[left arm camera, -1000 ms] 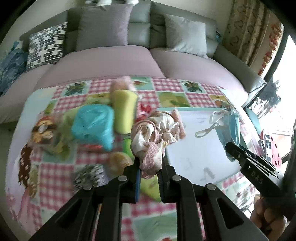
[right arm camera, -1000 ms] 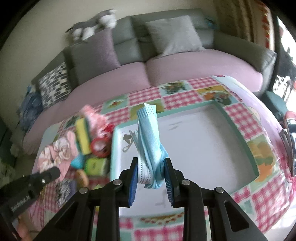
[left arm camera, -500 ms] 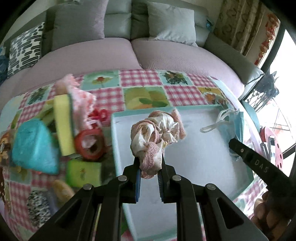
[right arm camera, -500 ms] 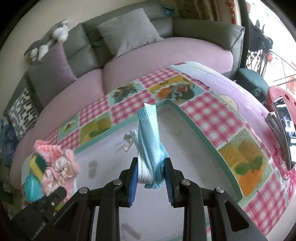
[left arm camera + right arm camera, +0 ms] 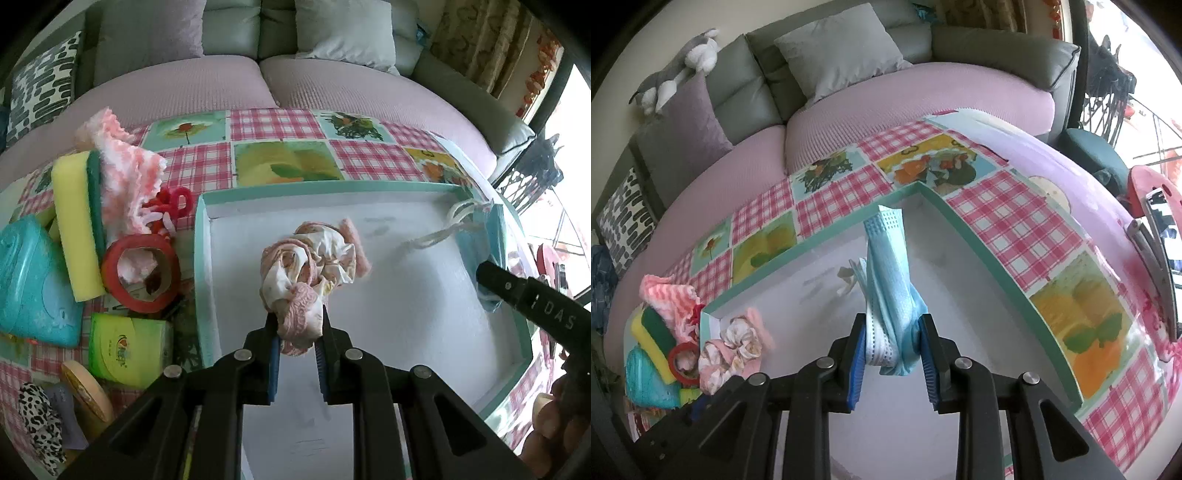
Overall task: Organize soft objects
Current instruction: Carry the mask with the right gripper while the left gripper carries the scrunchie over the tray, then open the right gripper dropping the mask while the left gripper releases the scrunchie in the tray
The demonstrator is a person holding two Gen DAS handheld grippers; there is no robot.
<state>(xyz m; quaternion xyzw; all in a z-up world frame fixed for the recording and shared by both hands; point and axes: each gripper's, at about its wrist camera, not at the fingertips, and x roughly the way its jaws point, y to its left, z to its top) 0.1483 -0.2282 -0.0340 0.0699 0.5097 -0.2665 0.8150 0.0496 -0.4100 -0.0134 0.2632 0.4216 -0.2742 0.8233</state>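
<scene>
While the sponge and red tape roll lie left of the tray, the left gripper pinches a pink scrunchie above it; the right gripper clamps a blue mask over its far corner.

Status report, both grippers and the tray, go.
Left gripper shut on pink scrunchie, over tray. Right gripper shut on blue face mask, same tray. Tray floor bare, nothing blocking.

Bright daylight floods in from the window on the right, blown out white; fisheye bends the edges, corners go black.
</scene>
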